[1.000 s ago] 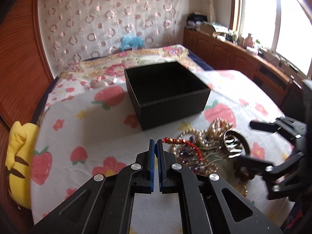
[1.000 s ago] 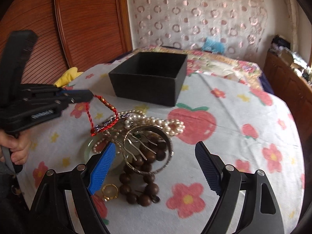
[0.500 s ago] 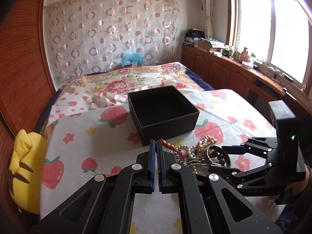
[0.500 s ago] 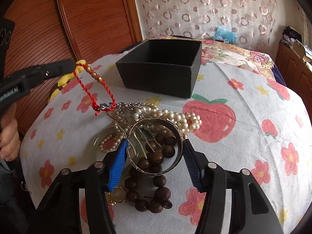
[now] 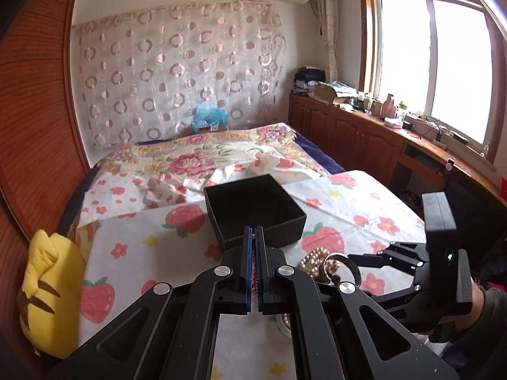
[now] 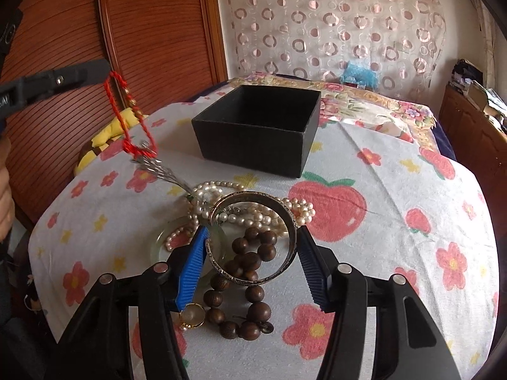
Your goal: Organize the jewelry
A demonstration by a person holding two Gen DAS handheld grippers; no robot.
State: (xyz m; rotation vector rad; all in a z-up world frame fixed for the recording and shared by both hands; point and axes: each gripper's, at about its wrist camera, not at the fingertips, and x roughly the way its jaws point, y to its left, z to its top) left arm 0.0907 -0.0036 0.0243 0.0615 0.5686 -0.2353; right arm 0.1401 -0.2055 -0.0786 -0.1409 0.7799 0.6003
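Observation:
My left gripper is shut on a red cord bracelet, seen in the right wrist view hanging from its tip above the table's left side. A silver pronged piece trails from the cord's lower end down to the jewelry pile. My right gripper is shut on a metal bangle, one blue pad on each side. Inside and below the bangle lies a brown wooden bead bracelet. A pearl necklace is heaped behind it. The open black box stands beyond the pile.
A gold ring lies by my right gripper's left finger, and a glass dish sits under the pearls. A yellow plush hangs off the table's left edge. Behind the floral tablecloth are a bed and a wooden cabinet under the window.
My left gripper has risen with the red cord, dragging the silver pronged piece out of the pile. My right gripper has moved forward and closed onto the bangle.

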